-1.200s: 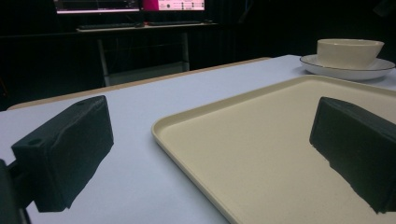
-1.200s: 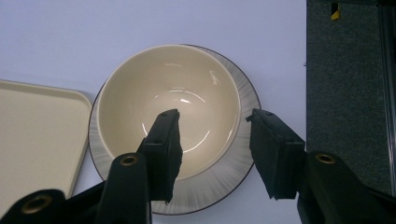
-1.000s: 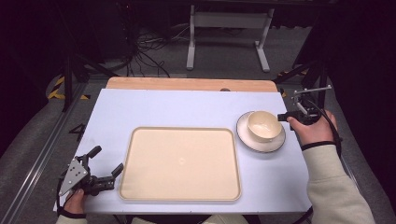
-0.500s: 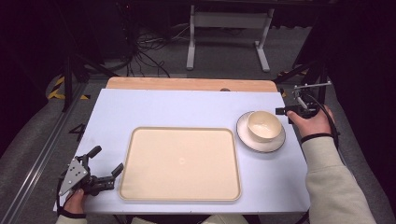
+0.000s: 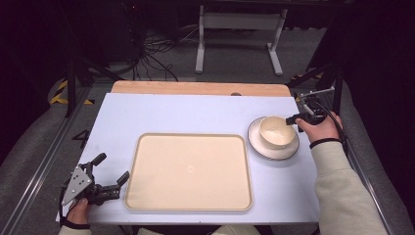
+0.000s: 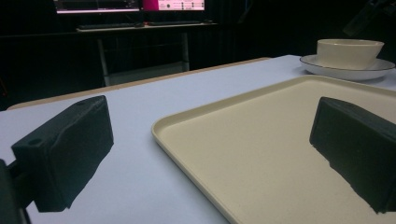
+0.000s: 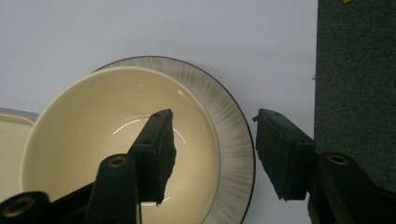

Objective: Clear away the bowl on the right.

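- The bowl (image 5: 277, 131) is seen on the plate (image 5: 257, 143), right of the tray (image 5: 188, 171); the right gripper (image 5: 295, 118) is held spread over its far-right rim, one jaw inside and one outside, nothing pinched.
- The jaws have just been opening; if closed off-centre, the rim could slip out.
- The plate could be dragged along.
- The left gripper (image 5: 110, 175) is kept spread and empty, near the tray's left edge.

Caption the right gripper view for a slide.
Open right tongs straddle the cream bowl's rim above its plate.

Bright lit tabletop, dark surroundings, sharp focus
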